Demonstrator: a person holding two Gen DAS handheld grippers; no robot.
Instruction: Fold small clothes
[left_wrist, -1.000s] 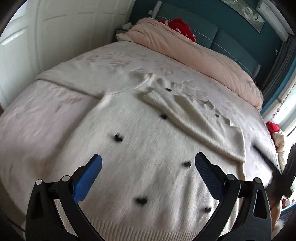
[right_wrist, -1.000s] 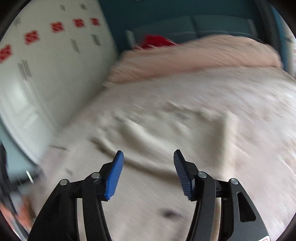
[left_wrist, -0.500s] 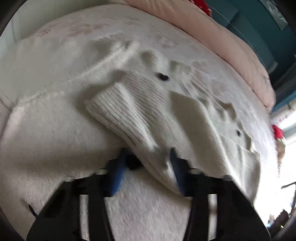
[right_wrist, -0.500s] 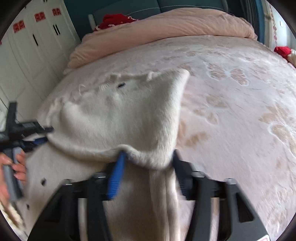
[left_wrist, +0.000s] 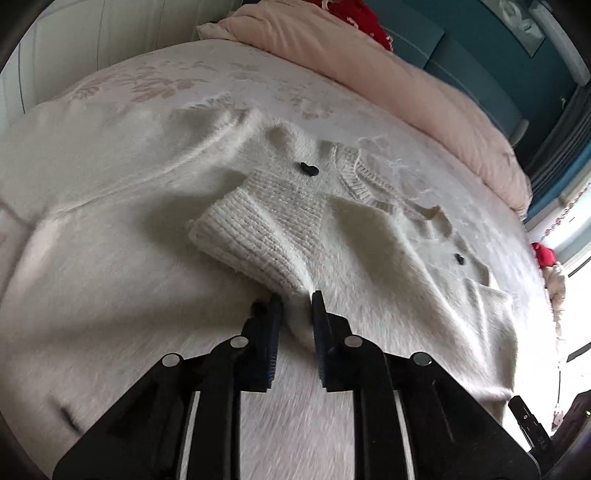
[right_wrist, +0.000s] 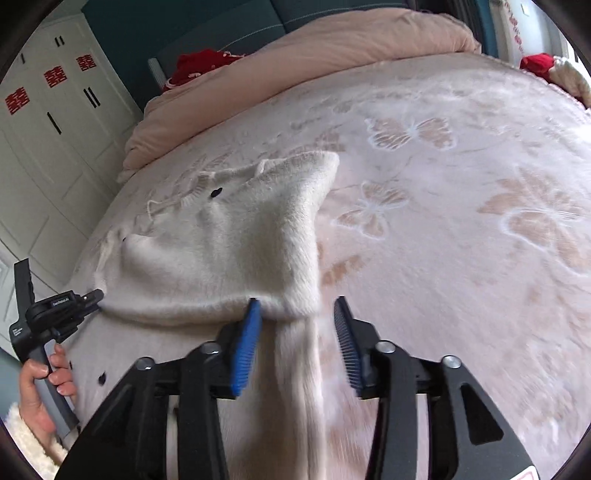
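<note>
Sweater: fluffy white knit (left_wrist: 388, 236) lying spread on the bed, small dark dots across it, one sleeve folded over the body.
Bed: pink floral cover (right_wrist: 461, 192) under everything, peach duvet (left_wrist: 369, 62) rolled along the head end.
Cuff: ribbed end of the sleeve (left_wrist: 258, 229) resting on the chest, just below a dark dot.
Left gripper: down on the sleeve (left_wrist: 295, 314), jaws nearly together and pinching a fold of the white knit right behind the cuff; they are easing apart a touch, the fabric between them.
Right gripper: at the sweater's folded edge (right_wrist: 295, 325), jaws spreading; the blue left pad touches the fold, the right pad stands clear over the bed cover, so no grip on the knit.
Hand: seen in the right view, fingers (right_wrist: 40, 391) wrapped round the left gripper's handle, fuzzy white sleeve at the wrist.
Background: white wardrobe doors (right_wrist: 44, 147) with red paper cut-outs, teal headboard, red fabric (right_wrist: 199, 66) behind the duvet.
</note>
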